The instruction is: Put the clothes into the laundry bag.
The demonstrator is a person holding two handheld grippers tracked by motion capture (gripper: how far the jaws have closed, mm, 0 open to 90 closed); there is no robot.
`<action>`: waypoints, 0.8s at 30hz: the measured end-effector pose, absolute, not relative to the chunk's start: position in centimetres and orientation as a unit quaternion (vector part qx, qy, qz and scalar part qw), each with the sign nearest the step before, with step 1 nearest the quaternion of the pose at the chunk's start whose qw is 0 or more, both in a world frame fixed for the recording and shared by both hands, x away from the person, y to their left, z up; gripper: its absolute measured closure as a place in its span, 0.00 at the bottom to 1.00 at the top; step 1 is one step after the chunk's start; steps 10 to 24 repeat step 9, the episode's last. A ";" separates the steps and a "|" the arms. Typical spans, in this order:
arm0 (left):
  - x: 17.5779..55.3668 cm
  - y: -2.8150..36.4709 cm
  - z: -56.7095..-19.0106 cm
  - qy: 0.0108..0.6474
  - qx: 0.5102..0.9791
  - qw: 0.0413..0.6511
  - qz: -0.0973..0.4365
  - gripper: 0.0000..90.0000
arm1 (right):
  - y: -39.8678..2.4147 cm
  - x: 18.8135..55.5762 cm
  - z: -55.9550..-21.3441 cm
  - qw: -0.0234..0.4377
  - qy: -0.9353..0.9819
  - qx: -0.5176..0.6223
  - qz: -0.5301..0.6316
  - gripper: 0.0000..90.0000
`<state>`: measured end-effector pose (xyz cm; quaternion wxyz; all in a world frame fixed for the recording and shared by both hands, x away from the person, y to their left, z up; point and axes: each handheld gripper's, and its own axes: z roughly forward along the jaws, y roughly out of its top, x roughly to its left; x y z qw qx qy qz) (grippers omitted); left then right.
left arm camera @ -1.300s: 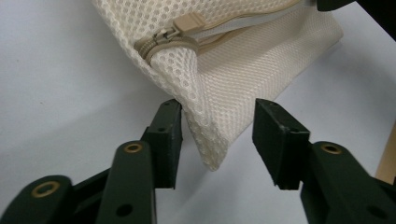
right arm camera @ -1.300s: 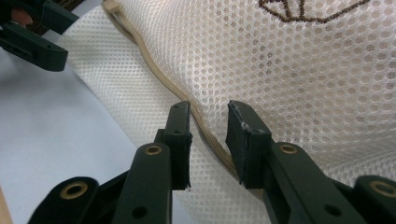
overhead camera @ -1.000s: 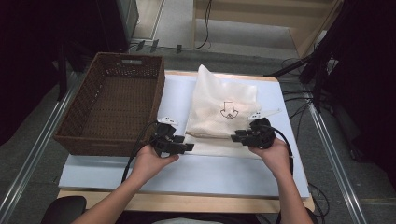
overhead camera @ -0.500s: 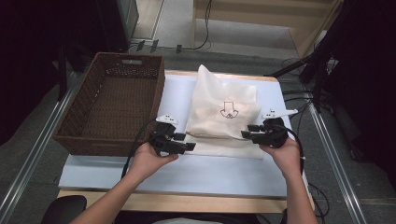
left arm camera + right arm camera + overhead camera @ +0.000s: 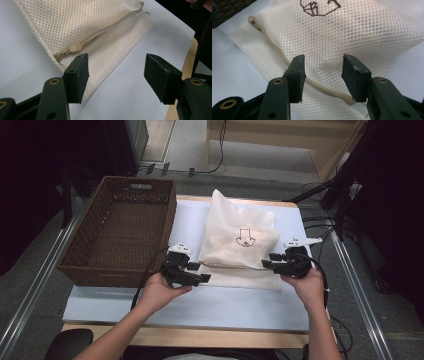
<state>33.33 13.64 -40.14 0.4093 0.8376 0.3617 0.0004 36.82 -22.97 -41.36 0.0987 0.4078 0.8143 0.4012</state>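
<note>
Currently both tongs are open, nothing between the pads, and both have just been opening. Left gripper (image 5: 192,272) sits just off the near-left corner of the cream mesh zip bag (image 5: 240,237), with the beige zipper pull (image 5: 75,47) just ahead of one pad. Right gripper (image 5: 271,261) is at the bag's near-right edge, jaws straddling the zipper seam (image 5: 274,47) without touching. Brown wicker basket (image 5: 95,265) lies beyond the left gripper.
</note>
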 end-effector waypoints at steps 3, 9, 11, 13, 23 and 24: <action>33.4 13.6 -40.2 0.361 0.838 0.409 0.003 0.41 | -23.1 36.8 -41.4 0.099 0.814 0.407 0.402 0.61; 33.4 13.4 -40.4 0.358 0.841 0.406 0.001 0.41 | -23.1 36.8 -41.5 0.097 0.813 0.408 0.403 0.61; 33.4 13.4 -40.4 0.358 0.841 0.406 0.001 0.41 | -23.1 36.8 -41.5 0.097 0.813 0.408 0.403 0.61; 33.4 13.4 -40.4 0.358 0.841 0.406 0.001 0.41 | -23.1 36.8 -41.5 0.097 0.813 0.408 0.403 0.61; 33.4 13.4 -40.4 0.358 0.841 0.406 0.001 0.41 | -23.1 36.8 -41.5 0.097 0.813 0.408 0.403 0.61; 33.4 13.4 -40.4 0.358 0.841 0.406 0.001 0.41 | -23.1 36.8 -41.5 0.097 0.813 0.408 0.403 0.61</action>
